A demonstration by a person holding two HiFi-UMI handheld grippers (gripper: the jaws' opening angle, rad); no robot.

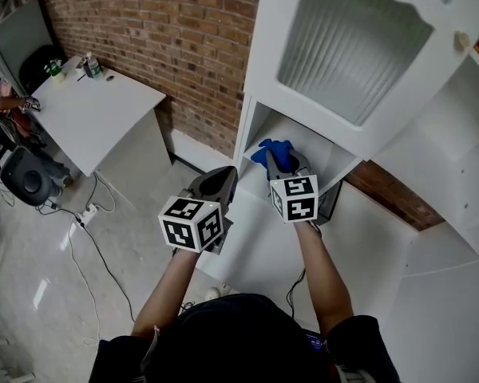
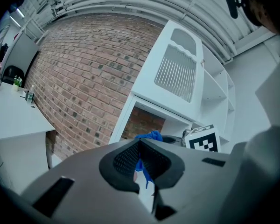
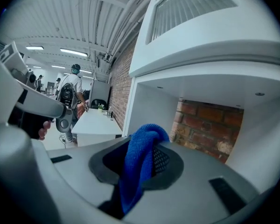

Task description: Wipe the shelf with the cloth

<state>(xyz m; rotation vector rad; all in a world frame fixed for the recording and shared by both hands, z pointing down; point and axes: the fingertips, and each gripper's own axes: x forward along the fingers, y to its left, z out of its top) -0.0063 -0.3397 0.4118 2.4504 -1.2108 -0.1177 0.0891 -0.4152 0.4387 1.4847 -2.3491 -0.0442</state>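
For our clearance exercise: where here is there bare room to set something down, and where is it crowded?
Bare: the floor of the shelf right of the cloth, and the near part of the white table. Crowded: the shelf's left mouth, filled by the right gripper shut on the cloth, and the table's far corner, with bottles.

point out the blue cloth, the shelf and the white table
cloth [image 3: 139, 164]: right gripper view, the middle of its hanging fold
shelf [image 3: 151, 107]: right gripper view, its left inner wall
table [image 1: 96, 112]: head view, its bare top
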